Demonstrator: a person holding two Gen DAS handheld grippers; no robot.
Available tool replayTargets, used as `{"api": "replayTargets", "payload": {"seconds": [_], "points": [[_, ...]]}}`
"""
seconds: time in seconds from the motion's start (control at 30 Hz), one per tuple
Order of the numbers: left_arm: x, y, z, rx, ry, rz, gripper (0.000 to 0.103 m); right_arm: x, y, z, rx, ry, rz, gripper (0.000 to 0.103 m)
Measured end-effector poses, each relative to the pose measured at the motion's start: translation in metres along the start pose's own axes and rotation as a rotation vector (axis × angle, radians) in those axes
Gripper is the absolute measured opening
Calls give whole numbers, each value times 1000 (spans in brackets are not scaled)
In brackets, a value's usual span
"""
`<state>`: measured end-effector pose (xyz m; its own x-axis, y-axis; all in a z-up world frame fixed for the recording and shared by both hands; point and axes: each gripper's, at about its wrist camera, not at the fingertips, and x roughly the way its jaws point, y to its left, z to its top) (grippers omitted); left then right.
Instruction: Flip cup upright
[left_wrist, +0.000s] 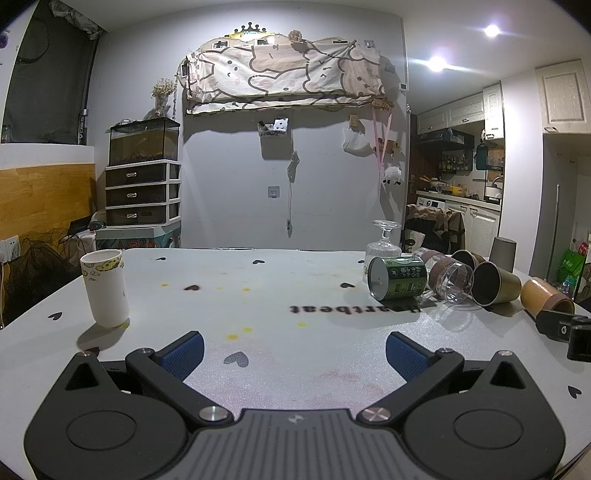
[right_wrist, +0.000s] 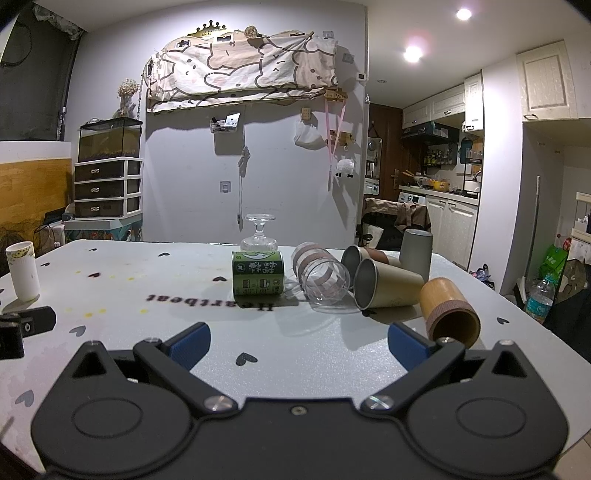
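Note:
Several cups lie on their sides on the white table (right_wrist: 147, 266): a green printed cup (right_wrist: 258, 273), a clear glass with brown bands (right_wrist: 320, 275), two metal tumblers (right_wrist: 384, 283), and a bamboo cup (right_wrist: 448, 312). The same group shows in the left wrist view, with the green cup (left_wrist: 397, 282) at the right. A white paper cup (left_wrist: 105, 288) stands upright at the left. My left gripper (left_wrist: 294, 354) is open and empty above the table. My right gripper (right_wrist: 297, 347) is open and empty, its right finger just in front of the bamboo cup.
A glass goblet (right_wrist: 259, 232) stands upside down behind the green cup. A grey cup (right_wrist: 416, 251) stands upside down at the back right. The other gripper's black body (right_wrist: 22, 328) shows at the left. The table's right edge (right_wrist: 524, 317) is close.

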<state>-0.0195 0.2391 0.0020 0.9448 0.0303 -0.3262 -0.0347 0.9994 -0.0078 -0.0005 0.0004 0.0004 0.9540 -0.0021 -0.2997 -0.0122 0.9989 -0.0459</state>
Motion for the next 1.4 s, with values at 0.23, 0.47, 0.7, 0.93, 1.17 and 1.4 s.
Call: {"api": "replayTargets", "payload": {"seconds": [0.23,0.47,0.7,0.93,1.17,1.4], "points": [[0,0,0,0,0,0,103,0,0,0,0,0,0,103],[0,0,0,0,0,0,103,0,0,0,-1,-1,0,103],[-1,1,0,0,-1,0,103,0,0,0,-1,0,0,103],[-1,1,1,0,0,0,103,0,0,0,-1,-1,0,103],[-1,1,0,0,1,-1,103,0,0,0,-2,-1,2,103],[-1,1,-1,-5,3,6,103,6,6,14,-4,8,14,103]]}}
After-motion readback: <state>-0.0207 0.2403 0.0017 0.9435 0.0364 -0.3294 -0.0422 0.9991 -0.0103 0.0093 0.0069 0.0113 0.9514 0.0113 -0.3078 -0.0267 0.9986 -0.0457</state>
